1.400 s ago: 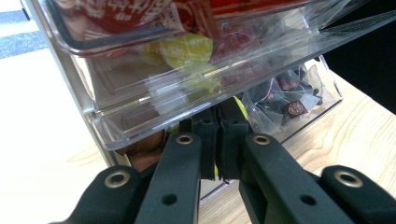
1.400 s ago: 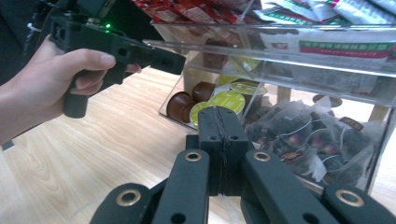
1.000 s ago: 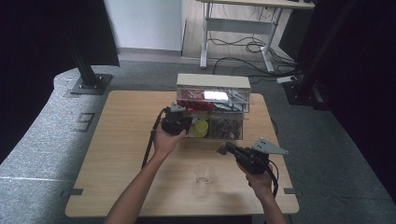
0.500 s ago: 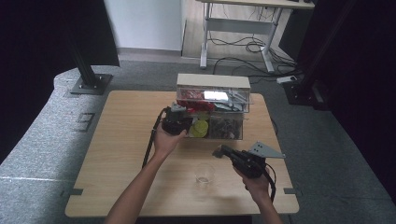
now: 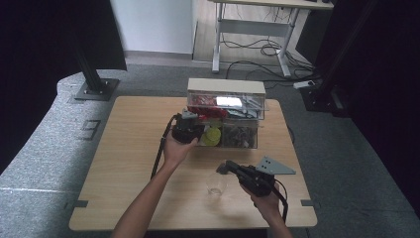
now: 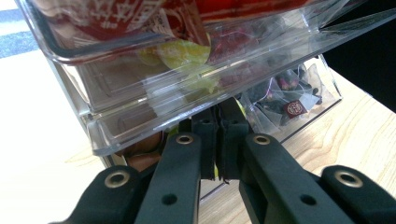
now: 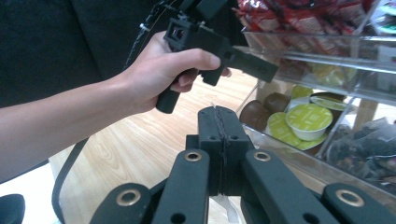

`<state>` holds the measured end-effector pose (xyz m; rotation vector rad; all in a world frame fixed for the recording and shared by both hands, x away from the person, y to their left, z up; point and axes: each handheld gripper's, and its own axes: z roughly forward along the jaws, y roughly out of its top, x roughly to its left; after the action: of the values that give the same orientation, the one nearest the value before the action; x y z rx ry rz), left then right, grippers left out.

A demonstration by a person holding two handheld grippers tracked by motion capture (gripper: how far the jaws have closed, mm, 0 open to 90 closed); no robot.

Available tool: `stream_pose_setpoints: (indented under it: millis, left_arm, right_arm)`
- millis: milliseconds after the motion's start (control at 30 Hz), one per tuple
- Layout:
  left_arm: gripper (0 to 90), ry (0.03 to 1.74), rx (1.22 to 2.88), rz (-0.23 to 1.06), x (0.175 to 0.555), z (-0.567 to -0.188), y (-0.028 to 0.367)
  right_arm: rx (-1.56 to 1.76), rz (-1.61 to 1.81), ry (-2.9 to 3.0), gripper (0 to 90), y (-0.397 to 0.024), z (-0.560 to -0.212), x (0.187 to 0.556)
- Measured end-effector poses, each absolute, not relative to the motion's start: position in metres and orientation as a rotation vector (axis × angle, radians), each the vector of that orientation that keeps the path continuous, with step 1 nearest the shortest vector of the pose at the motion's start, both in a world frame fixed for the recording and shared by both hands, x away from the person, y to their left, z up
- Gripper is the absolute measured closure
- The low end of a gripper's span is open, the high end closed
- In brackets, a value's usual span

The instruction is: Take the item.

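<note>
The left tool [image 5: 190, 130], jaws pressed together, reaches under the clear drawer organizer [image 5: 225, 106] at the surface's [image 5: 129, 148] far edge, while the right tool [image 5: 229, 167], also closed and empty, hovers beside a glass [image 5: 216, 184].

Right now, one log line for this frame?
left gripper: shut, at clear drawer organizer | right gripper: shut, beside glass | lower drawer: yellow-lidded capsules

Looked like a lab or recording studio: wooden table [image 5: 129, 148] on grey carpet [image 5: 44, 148], ringed by black curtains [image 5: 39, 34], black stand base [image 5: 96, 89] bolted beside it, desk frame [image 5: 252, 29] with loose cables [image 5: 257, 49] behind.
</note>
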<state>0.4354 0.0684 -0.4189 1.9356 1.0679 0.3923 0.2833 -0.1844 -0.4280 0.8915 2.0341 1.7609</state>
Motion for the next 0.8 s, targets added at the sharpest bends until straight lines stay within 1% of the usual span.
stream_pose_setpoints:
  millis: [400, 800]
  left_arm:
    - [87.3, 1.070, 1.931, 0.393, 0.435, -0.419, 0.069]
    - [87.1, 1.067, 1.935, 0.390, 0.435, -0.418, 0.068]
  right_arm:
    - [0.875, 1.758, 2.080, 88.5, -0.177, -0.438, 0.278]
    - [0.890, 1.714, 2.141, 88.4, -0.168, -0.454, 0.282]
